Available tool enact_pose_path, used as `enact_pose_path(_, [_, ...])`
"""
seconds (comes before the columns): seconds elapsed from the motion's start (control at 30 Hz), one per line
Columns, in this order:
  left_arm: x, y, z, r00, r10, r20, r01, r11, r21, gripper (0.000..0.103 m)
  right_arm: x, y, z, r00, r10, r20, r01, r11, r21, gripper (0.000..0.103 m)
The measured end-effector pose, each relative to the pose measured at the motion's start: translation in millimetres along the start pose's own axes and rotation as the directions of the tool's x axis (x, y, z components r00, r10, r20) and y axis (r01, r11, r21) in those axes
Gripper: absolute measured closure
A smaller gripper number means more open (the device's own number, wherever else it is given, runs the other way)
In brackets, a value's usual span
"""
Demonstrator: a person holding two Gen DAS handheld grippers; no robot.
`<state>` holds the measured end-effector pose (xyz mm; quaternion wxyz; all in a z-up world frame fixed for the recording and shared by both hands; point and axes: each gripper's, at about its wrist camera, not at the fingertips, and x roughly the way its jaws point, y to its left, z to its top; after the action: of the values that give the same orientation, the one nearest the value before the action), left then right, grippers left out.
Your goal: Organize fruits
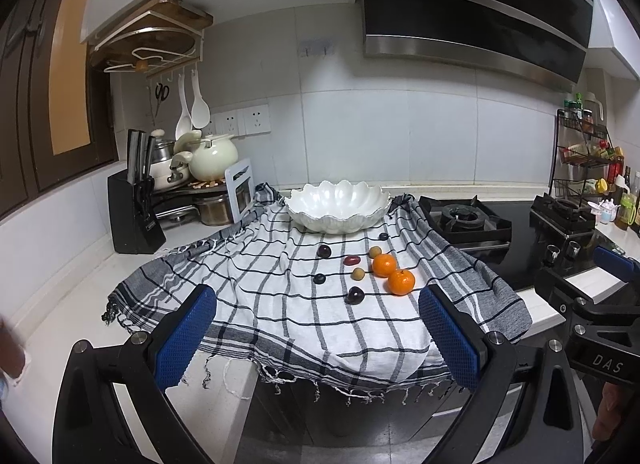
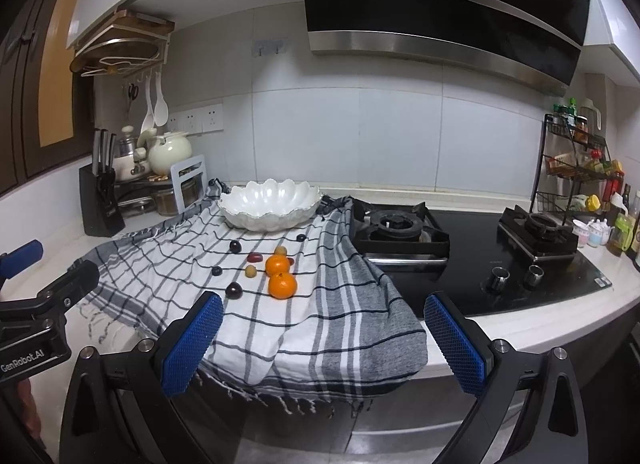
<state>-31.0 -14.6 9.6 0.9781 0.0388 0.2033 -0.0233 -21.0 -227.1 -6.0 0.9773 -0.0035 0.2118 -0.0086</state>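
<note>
A white scalloped bowl (image 1: 339,205) (image 2: 270,203) sits empty at the back of a checked cloth (image 1: 256,296) (image 2: 168,260). In front of it lie two oranges (image 1: 401,282) (image 2: 282,285), several dark plums (image 1: 354,295) (image 2: 234,290) and two small tan fruits (image 1: 357,274) (image 2: 251,271). My left gripper (image 1: 318,338) is open and empty, held back from the counter's front edge. My right gripper (image 2: 324,340) is open and empty, also short of the cloth. Each gripper shows at the edge of the other's view.
A gas hob (image 1: 466,219) (image 2: 400,227) lies right of the cloth. A knife block (image 1: 136,215) (image 2: 100,203), pots and a white teapot (image 1: 212,155) stand at the back left. A spice rack (image 2: 576,167) stands at the far right.
</note>
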Motion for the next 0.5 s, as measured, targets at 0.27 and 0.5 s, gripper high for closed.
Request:
enact_pose_path(0.27, [-1.2, -4.9, 2.5, 1.0, -0.002, 0.003, 0.002, 1.0, 0.007, 0.0, -1.0, -3.2, -1.8, 1.0, -0.005, 0.002, 0.005, 1.0, 0.006, 0.001])
enact_pose_path(0.5, [-1.3, -4.4, 4.8, 1.0, -0.011, -0.003, 0.011, 1.0, -0.003, 0.0, -2.4, 1.1, -2.6, 1.0, -0.005, 0.001, 0.005, 1.0, 0.01, 0.001])
